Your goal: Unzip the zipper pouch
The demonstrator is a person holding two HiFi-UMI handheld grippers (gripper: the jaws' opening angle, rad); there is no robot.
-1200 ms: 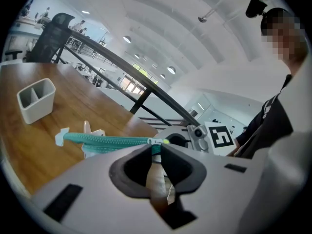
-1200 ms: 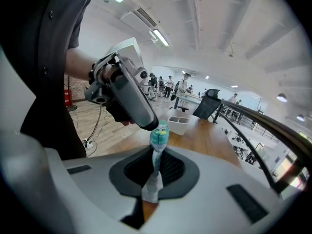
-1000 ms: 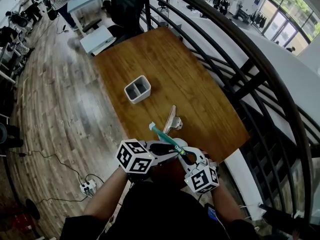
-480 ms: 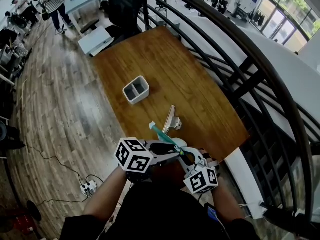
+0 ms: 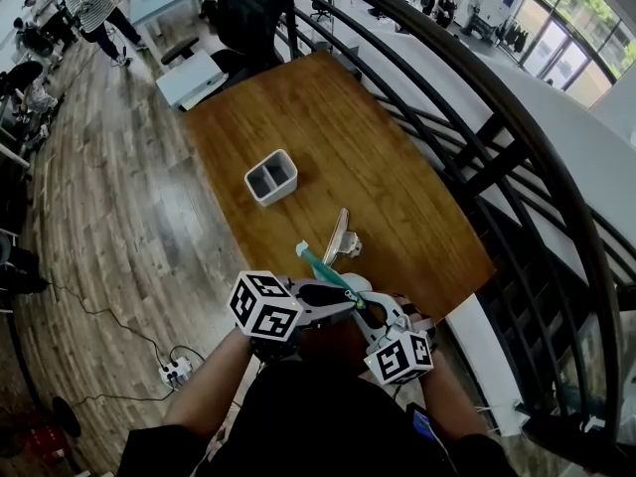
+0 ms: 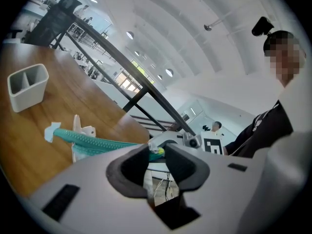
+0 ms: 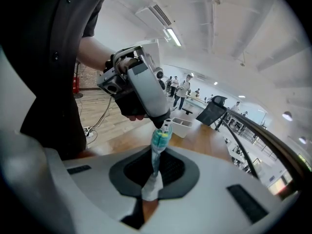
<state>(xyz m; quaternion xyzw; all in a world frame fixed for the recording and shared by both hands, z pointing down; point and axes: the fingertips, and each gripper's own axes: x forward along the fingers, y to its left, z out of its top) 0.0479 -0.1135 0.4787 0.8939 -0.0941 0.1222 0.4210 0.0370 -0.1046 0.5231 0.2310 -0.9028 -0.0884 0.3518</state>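
The zipper pouch (image 5: 320,268) is held up off the counter (image 5: 348,137), at about 6 o'clock in the head view. Its teal zipper band is strung between the two tools, and its free end points toward 11 o'clock. A white organiser (image 5: 272,177) stands well apart on the counter in that same direction.

The right tool (image 7: 155,172) is clenched on the pouch's pale end tab, with the fabric bunched between its pads. The left tool (image 6: 156,156) has just been closing. In its own view its tips pinch a small white and yellow-green piece at the near end of the teal band, which I take to be the zipper pull (image 6: 159,151).

The pouch looks light, thin and floppy. The band sags and curves rather than standing straight, so it will fold or twist unless it is kept taut. The end tab is a fair anchor, since cloth crushes under the pads and should not slip easily. The pull is small, hard and probably slick, so it needs a firm, square pinch. Drawing it along the line of the teeth should keep the slider from jamming. A sideways tug could snatch it from the pads.
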